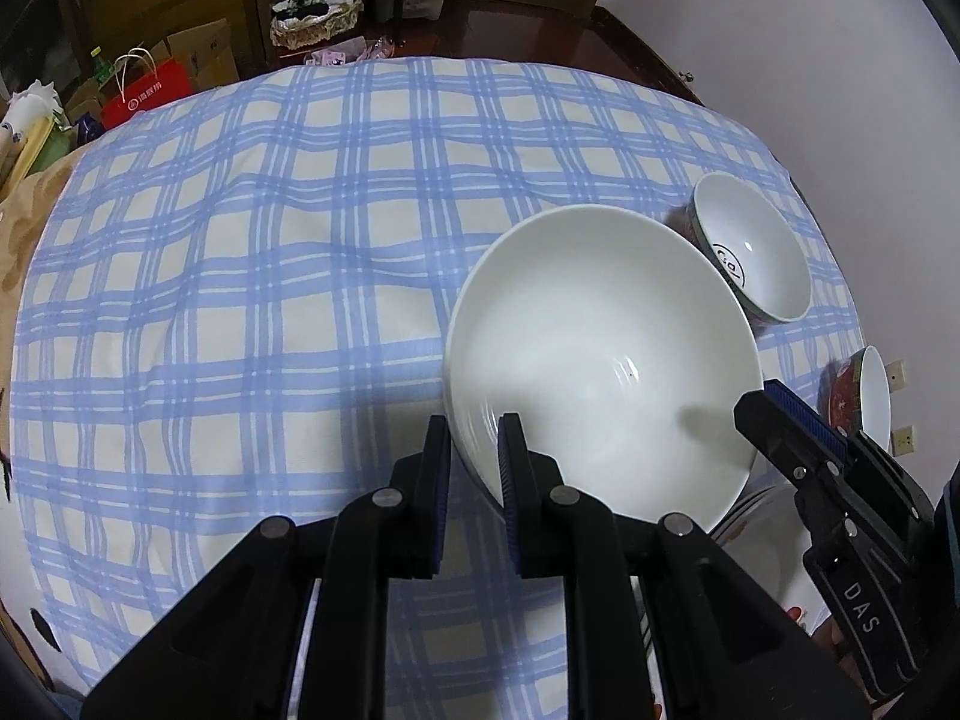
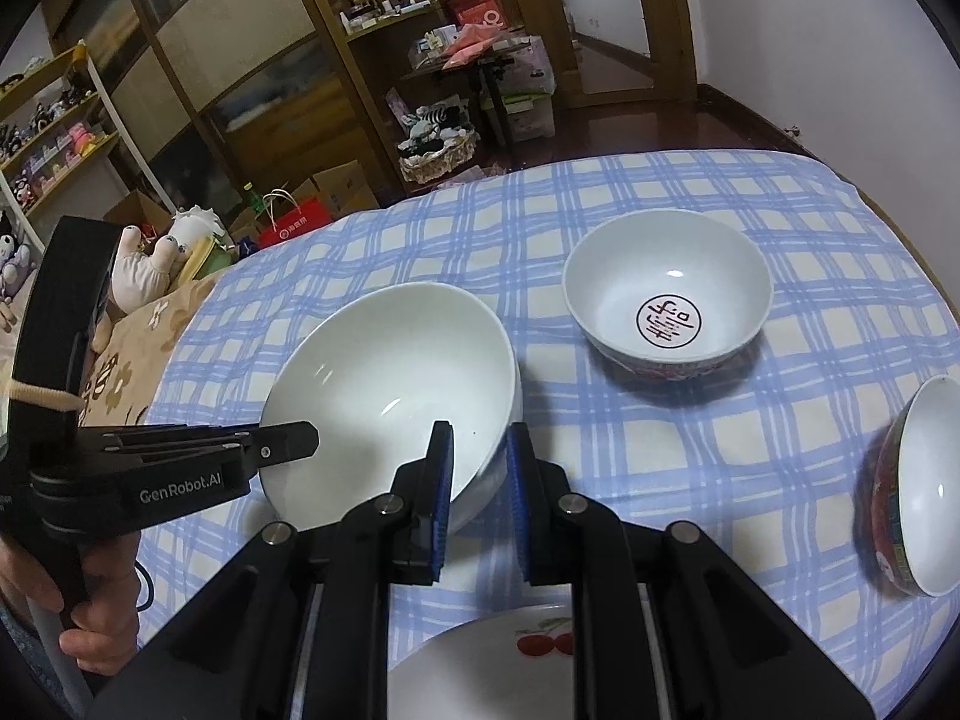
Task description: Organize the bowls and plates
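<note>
You have lots of open blue-checked tablecloth (image 1: 240, 300) on the left side. On the right, the big plain white bowl (image 1: 600, 360), two small red-patterned bowls (image 2: 666, 294) (image 2: 918, 498) and a cherry-printed white plate (image 2: 498, 660) block your way.

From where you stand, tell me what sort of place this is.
Most likely a lived-in home room: a table under a blue checked cloth, wooden shelving crowded with household things, and plush toys beside the table.

left claw (image 1: 474, 468) clamped, angled down; right claw (image 2: 480, 468) likewise
</note>
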